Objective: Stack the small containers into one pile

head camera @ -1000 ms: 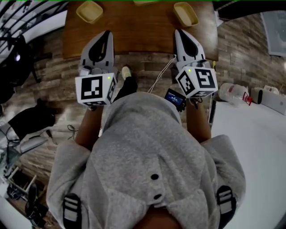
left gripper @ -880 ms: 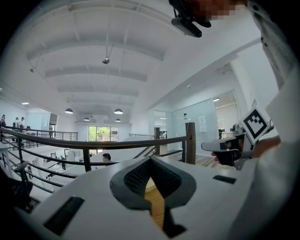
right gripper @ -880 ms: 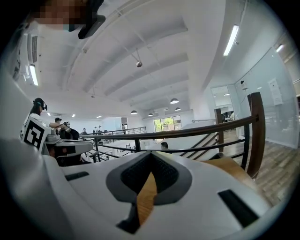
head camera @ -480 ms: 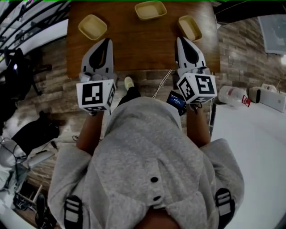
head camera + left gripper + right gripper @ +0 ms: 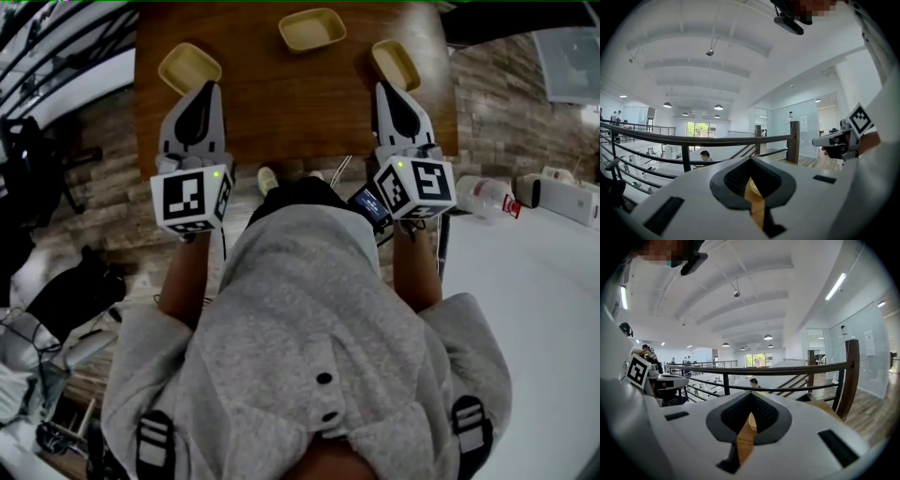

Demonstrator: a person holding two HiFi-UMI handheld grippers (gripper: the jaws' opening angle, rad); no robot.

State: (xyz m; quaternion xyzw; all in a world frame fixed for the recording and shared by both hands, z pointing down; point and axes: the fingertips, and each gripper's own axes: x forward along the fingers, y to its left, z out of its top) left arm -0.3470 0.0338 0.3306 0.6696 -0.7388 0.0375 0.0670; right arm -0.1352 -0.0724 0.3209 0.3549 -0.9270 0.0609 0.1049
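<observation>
Three small yellow containers sit on the brown wooden table (image 5: 281, 103): one at the left (image 5: 187, 67), one at the far middle (image 5: 311, 30), one at the right (image 5: 394, 64). My left gripper (image 5: 210, 87) is shut and empty, its tip just short of the left container's near right corner. My right gripper (image 5: 382, 88) is also shut and empty, its tip at the near edge of the right container. In the left gripper view the jaws (image 5: 751, 159) meet with only table wood showing behind them. The right gripper view (image 5: 751, 393) shows the same.
The table's near edge lies under both grippers. A white counter (image 5: 525, 281) at the right carries a clear bottle (image 5: 487, 197) and a white box (image 5: 572, 197). A small device (image 5: 367, 206) hangs by my right wrist. A dark railing (image 5: 787, 370) runs beyond the table.
Both grippers have moved forward over the table toward the outer containers. The middle container has come fully into the head view. Both stay shut.
</observation>
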